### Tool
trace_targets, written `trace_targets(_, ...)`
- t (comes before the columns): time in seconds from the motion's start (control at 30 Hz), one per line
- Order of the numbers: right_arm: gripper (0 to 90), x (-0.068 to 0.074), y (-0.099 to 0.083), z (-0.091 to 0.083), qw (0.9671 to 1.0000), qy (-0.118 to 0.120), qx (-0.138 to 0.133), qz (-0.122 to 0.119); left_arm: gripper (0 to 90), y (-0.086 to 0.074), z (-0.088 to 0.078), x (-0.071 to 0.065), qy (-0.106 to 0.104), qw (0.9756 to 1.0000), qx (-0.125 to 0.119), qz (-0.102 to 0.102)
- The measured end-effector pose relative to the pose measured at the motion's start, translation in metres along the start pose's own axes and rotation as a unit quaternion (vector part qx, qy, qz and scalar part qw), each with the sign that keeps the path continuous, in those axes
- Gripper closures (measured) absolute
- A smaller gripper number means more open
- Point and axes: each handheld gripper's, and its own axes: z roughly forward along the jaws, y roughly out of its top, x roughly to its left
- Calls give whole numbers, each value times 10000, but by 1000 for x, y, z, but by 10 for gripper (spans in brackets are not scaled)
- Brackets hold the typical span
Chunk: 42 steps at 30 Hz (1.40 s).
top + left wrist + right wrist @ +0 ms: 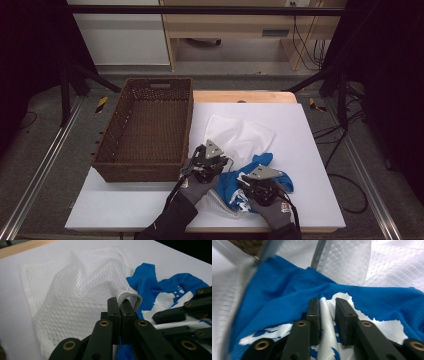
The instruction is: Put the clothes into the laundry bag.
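Near the bench's front edge, the left tongs [121, 305] pinch the mesh bag [75, 290] rim; the right tongs [327, 315] grip the blue shirt [287, 295]. Bagging the shirt seems underway; next, likely, the shirt must be pushed deeper.

Left: basket [145, 131] walls block a sideways pass — open from above | Centre: mesh bag [239, 134] and blue cloth [260, 172] cover the board [305, 150] | Right and near-left: bare board — free passage
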Motion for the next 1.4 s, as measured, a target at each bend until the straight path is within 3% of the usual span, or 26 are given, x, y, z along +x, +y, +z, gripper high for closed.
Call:
trace_targets(0.07, 662, -5, 0, -10, 9995, 195, -217, 90, 885, -2, 1, 2, -6, 10000, 14, -13)
trace_targets(0.13, 612, -12, 3, -24, 9981, 205, -537, 208, 885, -4, 2, 1, -11, 10000, 28, -31)
trace_targets(0.2, 563, -21, 7, -35, 9967, 73, -741, 320, 885, -4, 2, 1, -3, 10000, 39, 11)
trace_targets(0.3, 511, -43, 9, -46, 9941, -465, -853, 491, 885, -5, 1, 0, -7, 10000, 33, 9)
trace_targets(0.37, 489, -53, 7, -48, 9928, -524, -837, 683, 885, -6, 2, 2, 1, 10000, 51, 19)
trace_targets(0.4, 480, -56, 5, -48, 9927, -404, -828, 781, 885, -7, 2, 2, 1, 10000, 53, 11)
trace_targets(0.57, 411, -44, 0, -47, 9953, -36, -746, 621, 885, -7, 3, 3, 0, 10000, 67, -7)
trace_targets(0.67, 342, -39, 7, -60, 9930, 115, -1040, 545, 885, -7, 3, 2, 6, 10000, 73, 0)
trace_targets(0.8, 303, -43, 15, -76, 9898, -109, -1299, 567, 885, -7, 2, 4, 7, 10000, 47, -25)
trace_targets(0.9, 286, -55, 8, -71, 9906, -756, -970, 594, 885, -7, -1, 3, -1, 10000, 18, -18)
trace_targets(1.03, 279, -71, -20, -43, 9918, -874, -243, 898, 885, -7, 0, 3, -11, 10000, 24, 2)
trace_targets(1.13, 297, -74, -36, -27, 9919, -712, -76, 1052, 885, -8, 2, 3, -20, 10000, 49, -15)
trace_targets(1.23, 378, -71, -40, -20, 9925, -622, -51, 1052, 885, -8, 3, 2, -22, 10000, 64, -14)
trace_targets(1.3, 489, -69, -40, -20, 9922, -595, -49, 1096, 885, -8, 3, 3, -20, 10000, 62, -24)
trace_targets(1.4, 752, -66, -36, -24, 9917, -552, -19, 1162, 885, -8, 3, 3, -10, 10000, 78, -20)
